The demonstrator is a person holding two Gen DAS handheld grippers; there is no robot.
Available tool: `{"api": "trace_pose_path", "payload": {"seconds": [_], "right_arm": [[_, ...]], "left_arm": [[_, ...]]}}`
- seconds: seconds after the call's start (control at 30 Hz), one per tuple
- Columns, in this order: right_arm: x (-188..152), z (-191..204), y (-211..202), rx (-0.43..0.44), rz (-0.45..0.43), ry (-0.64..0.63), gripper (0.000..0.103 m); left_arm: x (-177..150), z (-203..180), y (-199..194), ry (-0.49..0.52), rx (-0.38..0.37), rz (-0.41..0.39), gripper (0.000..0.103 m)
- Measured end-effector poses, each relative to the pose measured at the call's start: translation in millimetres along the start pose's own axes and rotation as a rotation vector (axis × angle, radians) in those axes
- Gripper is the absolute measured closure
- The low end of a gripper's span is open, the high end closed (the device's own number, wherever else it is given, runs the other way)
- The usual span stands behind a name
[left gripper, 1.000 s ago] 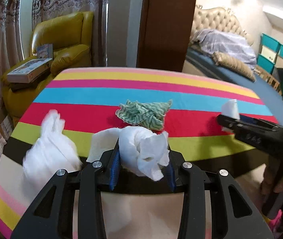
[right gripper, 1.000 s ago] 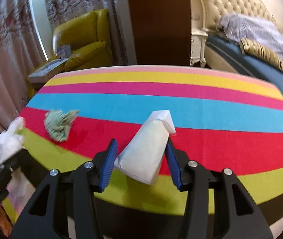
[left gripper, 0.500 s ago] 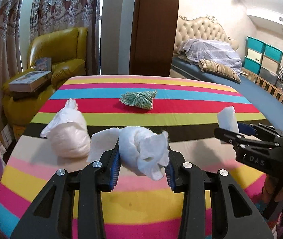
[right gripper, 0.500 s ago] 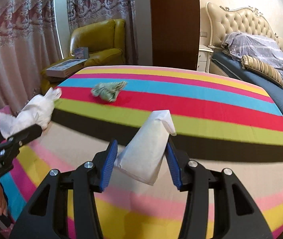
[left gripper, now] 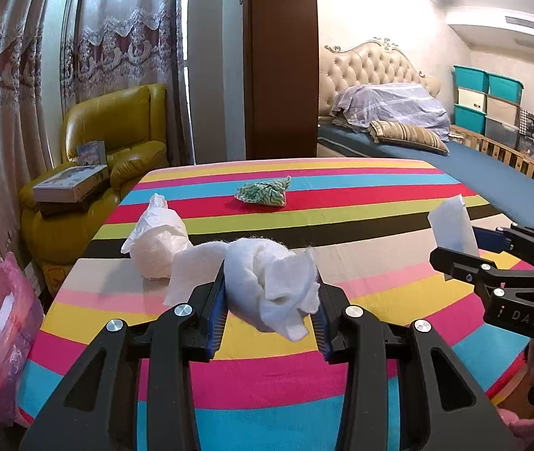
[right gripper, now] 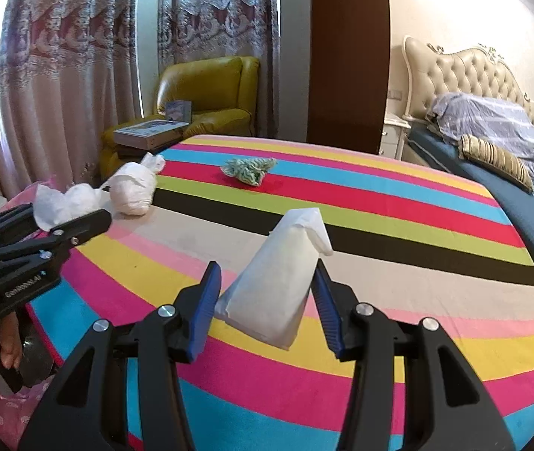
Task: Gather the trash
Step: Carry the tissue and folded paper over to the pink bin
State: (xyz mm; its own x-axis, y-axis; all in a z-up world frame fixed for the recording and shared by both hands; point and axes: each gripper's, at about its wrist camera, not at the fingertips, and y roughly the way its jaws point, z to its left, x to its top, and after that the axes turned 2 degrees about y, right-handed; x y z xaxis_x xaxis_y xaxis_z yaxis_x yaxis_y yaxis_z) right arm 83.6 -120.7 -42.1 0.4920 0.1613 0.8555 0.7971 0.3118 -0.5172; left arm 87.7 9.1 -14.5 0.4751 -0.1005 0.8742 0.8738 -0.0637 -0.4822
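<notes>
1. Trash count: four pieces in view. Two are held, two lie loose on the striped surface point(left gripper: 342, 338).
2. Left hand-held gripper point(left gripper: 270, 310) is clenched on a crumpled white tissue wad point(left gripper: 270, 285); both blue pads press its sides, and a loose flap sticks out to the left.
3. Right hand-held gripper point(right gripper: 267, 300) carries a folded white tissue point(right gripper: 282, 282), cone-shaped, point upward. The right pad touches it; the left pad sits at its lower corner. Jaws a little wider than on the left.
4. Loose piece one: a white balled tissue point(left gripper: 156, 242) on the left part of the surface, just beyond the left hand-held gripper, twisted tip pointing far.
5. Loose piece two: a green-and-white patterned crumpled scrap point(left gripper: 263, 193) on the red stripe, far centre, well apart from the white ball.
6. One pink plastic bag point(left gripper: 0, 338) stands open at the near left, beside the surface edge, with white scraps inside.
7. Pose: both hand-held grippers point forward and somewhat down over the near edge of the surface, side by side, each showing in the other's view. A person's fingers point(right gripper: 3, 349) wrap the left handle low in the right wrist view.
8. Writing: "DAS" reads on the right hand-held gripper's side in the left wrist view; the small print on the left one is too blurred to read.
9. Background: one yellow armchair point(left gripper: 116, 124) far left with two boxes point(left gripper: 73, 186) on it; one bed point(left gripper: 492, 173) far right.
</notes>
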Motion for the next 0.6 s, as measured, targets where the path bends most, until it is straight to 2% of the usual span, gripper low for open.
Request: {"api": "trace_pose_path", "payload": {"seconds": [0.6], "right_arm": [[8.3,26.8,0.1,0.026,-0.007,-0.066,0.055]], "left_arm": [[-11.2,13.9,-12.0,-0.016,0.02,-0.022,0.066]]}}
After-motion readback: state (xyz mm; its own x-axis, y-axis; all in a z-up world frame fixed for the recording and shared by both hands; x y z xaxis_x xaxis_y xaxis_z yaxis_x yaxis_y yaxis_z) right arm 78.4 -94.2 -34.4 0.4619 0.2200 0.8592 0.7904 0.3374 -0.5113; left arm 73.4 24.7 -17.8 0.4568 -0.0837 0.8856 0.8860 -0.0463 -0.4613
